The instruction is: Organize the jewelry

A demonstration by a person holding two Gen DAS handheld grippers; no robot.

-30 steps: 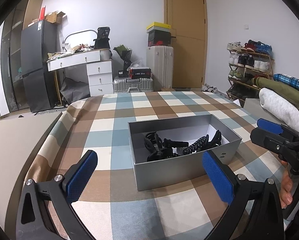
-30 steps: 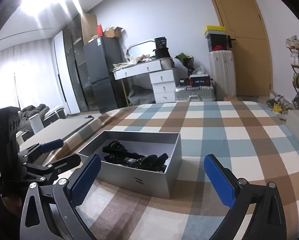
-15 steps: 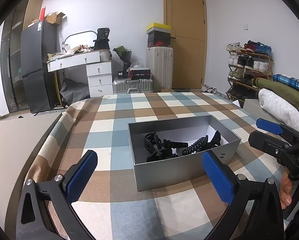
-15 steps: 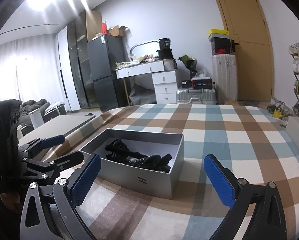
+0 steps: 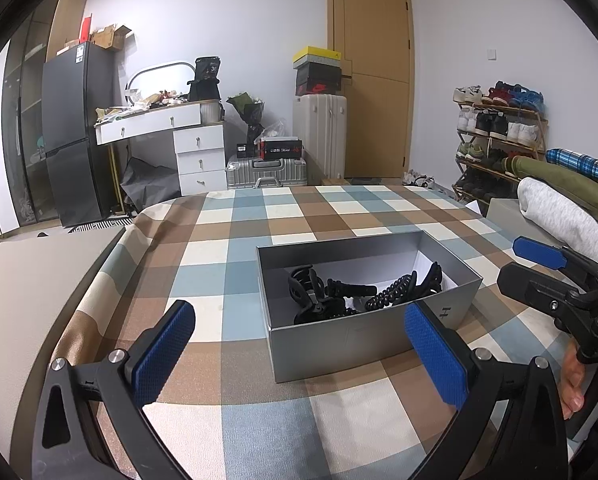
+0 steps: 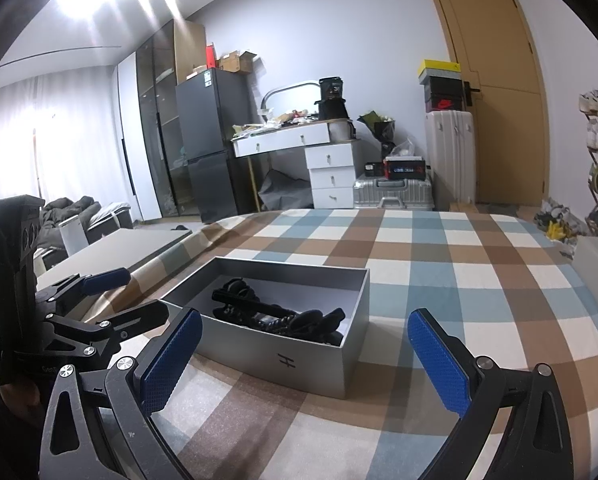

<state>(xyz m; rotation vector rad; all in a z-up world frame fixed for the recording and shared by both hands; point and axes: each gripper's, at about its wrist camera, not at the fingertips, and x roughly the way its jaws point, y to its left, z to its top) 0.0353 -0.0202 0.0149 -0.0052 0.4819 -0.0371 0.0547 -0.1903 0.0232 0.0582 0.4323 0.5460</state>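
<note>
A grey open box point(image 5: 363, 344) sits on a checked cloth and holds several black hair clips and a coiled hair tie point(image 5: 391, 292). The box also shows in the right wrist view point(image 6: 279, 356), with the black clips point(image 6: 283, 318) inside. My left gripper point(image 5: 299, 354) is open and empty, hovering in front of the box. My right gripper point(image 6: 303, 356) is open and empty, in front of the box's corner. The right gripper shows at the right edge of the left wrist view point(image 5: 547, 276); the left gripper shows at the left of the right wrist view point(image 6: 99, 304).
The checked cloth point(image 5: 259, 216) covers a bed-like surface with a grey panel point(image 5: 39, 280) on its left. Folded blankets point(image 5: 559, 208) lie at the right edge. Beyond are a white desk point(image 5: 171, 128), a fridge, suitcases, a door and a shoe rack point(image 5: 495, 132).
Both grippers stay open. The right gripper's view has tilted up a little and shifted, so the box sits slightly further right. The left view is nearly unchanged.
</note>
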